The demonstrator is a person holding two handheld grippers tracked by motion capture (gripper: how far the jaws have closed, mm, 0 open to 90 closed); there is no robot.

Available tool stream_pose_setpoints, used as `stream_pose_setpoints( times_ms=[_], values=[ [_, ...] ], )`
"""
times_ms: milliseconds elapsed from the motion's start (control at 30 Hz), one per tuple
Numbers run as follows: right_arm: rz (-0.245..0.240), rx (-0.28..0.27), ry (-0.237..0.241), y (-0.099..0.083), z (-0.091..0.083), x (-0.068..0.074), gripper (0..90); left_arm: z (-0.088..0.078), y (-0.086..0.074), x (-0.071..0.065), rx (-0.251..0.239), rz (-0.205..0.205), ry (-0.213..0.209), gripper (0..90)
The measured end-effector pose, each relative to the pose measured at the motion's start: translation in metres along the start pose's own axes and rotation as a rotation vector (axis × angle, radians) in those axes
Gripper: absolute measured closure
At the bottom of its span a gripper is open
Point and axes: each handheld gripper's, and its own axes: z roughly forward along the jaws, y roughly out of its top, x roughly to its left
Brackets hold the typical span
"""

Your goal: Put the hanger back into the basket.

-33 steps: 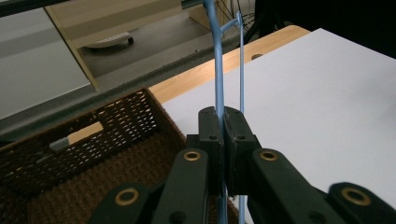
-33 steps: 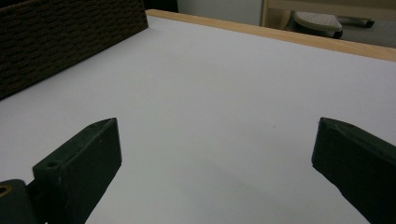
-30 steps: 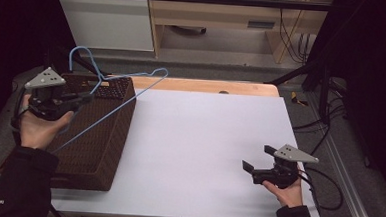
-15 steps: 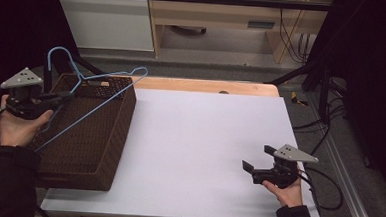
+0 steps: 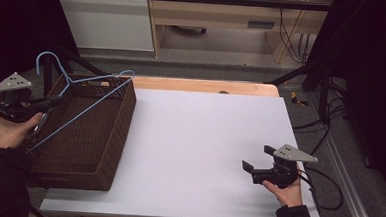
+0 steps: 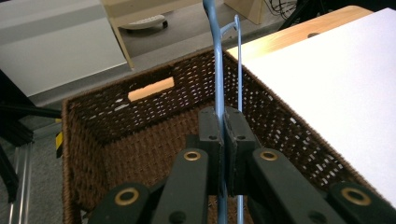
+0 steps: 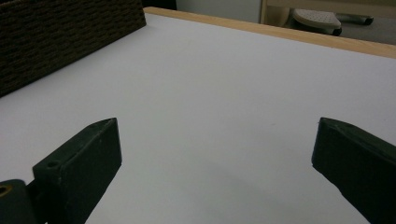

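Hanger (image 5: 84,95) wire, light blue, is pinched between the jaws of your left gripper (image 5: 51,102), which sits off the left edge of the table, beside the left wall of the basket (image 5: 109,154). From your grip the hanger reaches over the basket's open top, its hook curling up at the far left corner and its long arm slanting across toward the far right rim. In the left gripper view the blue wire (image 6: 219,84) runs straight up out of the closed jaws, with a second thinner strand just to its right.

Your brown wicker basket (image 6: 140,135) stands on the left end of the white table (image 5: 204,139); what you can see of its floor is bare weave.

Your right gripper (image 5: 258,165) rests near the table's near right corner, well apart from the basket, jaws spread wide and holding nothing (image 7: 215,158).
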Motion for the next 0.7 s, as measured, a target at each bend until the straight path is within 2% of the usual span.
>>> stream_pose_setpoints(
  times_ms=[233,367,700],
  values=[
    [-0.004,0.006,0.000,0.000,0.000,0.000,2.0,0.003,-0.015,0.011,0.011,-0.022,0.047,87.1],
    [-0.002,0.006,0.001,0.000,0.001,0.000,2.0,0.006,-0.024,0.015,0.026,-0.024,0.043,87.1],
    [-0.004,0.008,0.000,-0.001,0.002,0.000,2.1,0.025,-0.037,0.008,0.052,-0.019,0.028,87.1]
  ],
)
